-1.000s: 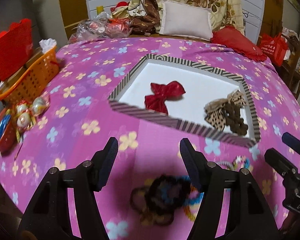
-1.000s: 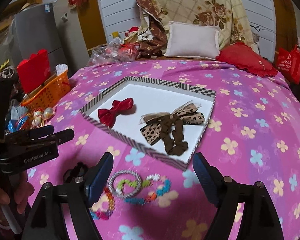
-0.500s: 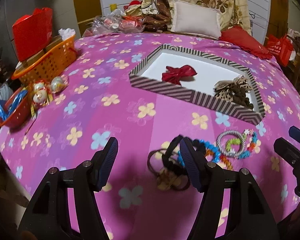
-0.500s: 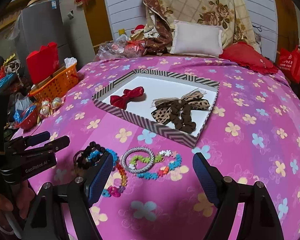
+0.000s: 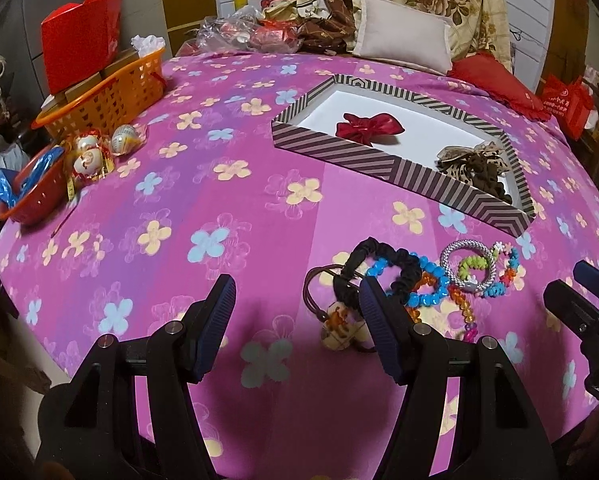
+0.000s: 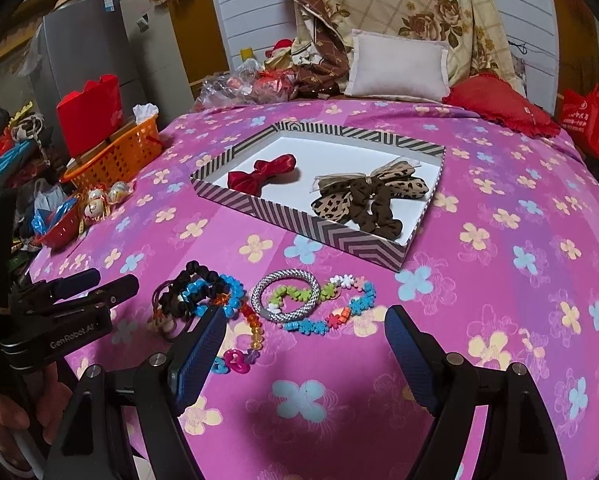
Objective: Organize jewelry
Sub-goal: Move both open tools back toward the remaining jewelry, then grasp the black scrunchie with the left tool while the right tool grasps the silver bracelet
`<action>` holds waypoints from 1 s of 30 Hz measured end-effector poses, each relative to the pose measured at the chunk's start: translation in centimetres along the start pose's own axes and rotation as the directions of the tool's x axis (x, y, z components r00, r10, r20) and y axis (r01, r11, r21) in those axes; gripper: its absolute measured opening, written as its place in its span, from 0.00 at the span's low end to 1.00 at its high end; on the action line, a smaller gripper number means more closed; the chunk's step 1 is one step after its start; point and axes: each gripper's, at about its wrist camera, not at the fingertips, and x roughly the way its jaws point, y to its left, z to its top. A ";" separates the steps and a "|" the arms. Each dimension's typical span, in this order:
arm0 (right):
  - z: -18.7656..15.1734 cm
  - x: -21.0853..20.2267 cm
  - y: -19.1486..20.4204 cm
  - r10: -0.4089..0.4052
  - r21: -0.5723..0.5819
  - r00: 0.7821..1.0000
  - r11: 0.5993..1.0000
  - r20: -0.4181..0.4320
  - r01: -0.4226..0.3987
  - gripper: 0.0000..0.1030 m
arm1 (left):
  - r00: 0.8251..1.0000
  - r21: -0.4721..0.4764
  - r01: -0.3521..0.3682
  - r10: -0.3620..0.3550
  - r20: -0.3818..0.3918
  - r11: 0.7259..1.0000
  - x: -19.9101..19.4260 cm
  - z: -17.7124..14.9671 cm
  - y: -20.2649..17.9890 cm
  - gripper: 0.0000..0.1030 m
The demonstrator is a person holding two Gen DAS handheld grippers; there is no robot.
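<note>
Both the left hand-held gripper (image 5: 295, 320) and the right hand-held gripper (image 6: 303, 340) hang open and empty over the bracelets (image 6: 287, 298) heaped near the bed's (image 6: 499, 280) front edge. Best pinch a single one, perhaps the silver bracelet (image 6: 285, 294), lifting it clear of its tangled neighbours before carrying it to the striped box (image 6: 323, 232) mid-bed.
</note>
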 end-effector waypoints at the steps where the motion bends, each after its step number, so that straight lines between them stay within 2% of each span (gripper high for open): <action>1: -0.1 0.0 0.0 -0.001 -0.001 1.000 1.000 -0.003 0.001 0.77 | 1.000 -0.002 0.001 -0.001 -0.001 1.000 0.0 0.0 0.0 0.62; 16: -1.1 0.9 -0.5 0.002 -0.009 0.999 1.000 -0.050 -0.002 0.77 | 0.997 -0.052 0.049 -0.052 -0.055 0.997 0.8 -0.9 2.5 0.62; 19: -1.1 1.2 -0.4 0.003 -0.012 0.998 1.000 -0.059 -0.004 0.77 | 0.996 -0.037 0.061 -0.064 -0.066 0.997 1.2 -0.7 2.4 0.62; 30: -1.0 1.9 -0.9 -0.004 -0.009 0.997 1.000 -0.073 0.004 0.77 | 0.975 0.071 0.196 -0.186 -0.123 0.978 4.7 1.5 0.7 0.62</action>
